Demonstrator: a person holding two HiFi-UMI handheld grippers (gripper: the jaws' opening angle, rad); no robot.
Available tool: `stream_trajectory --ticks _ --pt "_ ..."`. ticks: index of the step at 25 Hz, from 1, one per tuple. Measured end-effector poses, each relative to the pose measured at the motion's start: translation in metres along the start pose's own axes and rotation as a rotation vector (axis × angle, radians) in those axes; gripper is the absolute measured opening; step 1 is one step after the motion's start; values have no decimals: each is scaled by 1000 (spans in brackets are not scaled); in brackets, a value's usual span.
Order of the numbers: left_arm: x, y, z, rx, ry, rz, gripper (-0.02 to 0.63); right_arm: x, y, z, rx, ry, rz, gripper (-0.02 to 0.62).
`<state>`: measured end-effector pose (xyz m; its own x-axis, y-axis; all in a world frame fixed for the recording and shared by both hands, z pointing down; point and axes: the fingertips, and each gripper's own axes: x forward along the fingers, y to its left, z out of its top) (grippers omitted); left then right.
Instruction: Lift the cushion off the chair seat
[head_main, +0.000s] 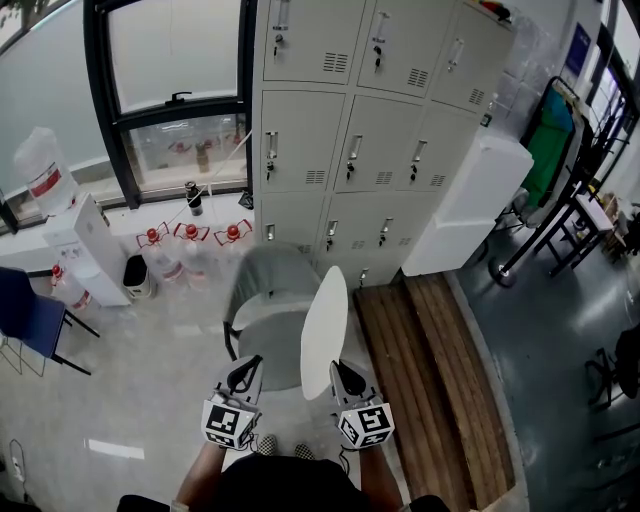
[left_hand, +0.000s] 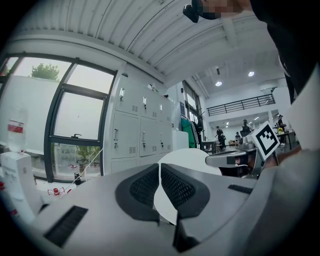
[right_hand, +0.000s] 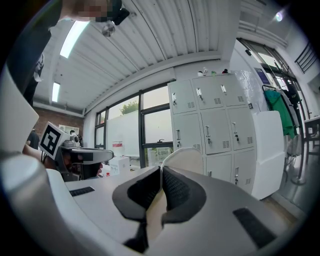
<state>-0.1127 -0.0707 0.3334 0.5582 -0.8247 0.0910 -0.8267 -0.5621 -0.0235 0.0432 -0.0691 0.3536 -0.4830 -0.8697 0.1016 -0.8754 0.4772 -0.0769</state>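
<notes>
A round white cushion (head_main: 325, 330) stands on edge in the air, above the right side of the grey chair (head_main: 268, 300). My right gripper (head_main: 345, 378) is shut on its near lower rim. In the right gripper view the cushion (right_hand: 186, 157) runs up between the closed pads (right_hand: 175, 187) of that gripper (right_hand: 161, 172). My left gripper (head_main: 243, 377) hovers over the chair's front left, apart from the cushion, shut with nothing in it. From the left gripper view, its jaws (left_hand: 160, 170) meet and the cushion (left_hand: 192, 157) shows beyond them, with the right gripper (left_hand: 232, 159) holding it.
Grey lockers (head_main: 370, 130) stand behind the chair, with a white panel (head_main: 465, 205) leaning against them. Wooden boards (head_main: 430, 370) lie on the floor to the right. Water bottles (head_main: 190, 250) sit by the window, and a blue chair (head_main: 30, 315) is at the far left.
</notes>
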Motion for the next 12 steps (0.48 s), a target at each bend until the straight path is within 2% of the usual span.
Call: stream_trajectory --ticks 5,12 --pt "1 1 1 -8 -21 2 28 0 1 1 -6 3 1 37" --pt "-3 0 -2 -1 -4 1 28 -3 3 -1 -11 0 0 37"
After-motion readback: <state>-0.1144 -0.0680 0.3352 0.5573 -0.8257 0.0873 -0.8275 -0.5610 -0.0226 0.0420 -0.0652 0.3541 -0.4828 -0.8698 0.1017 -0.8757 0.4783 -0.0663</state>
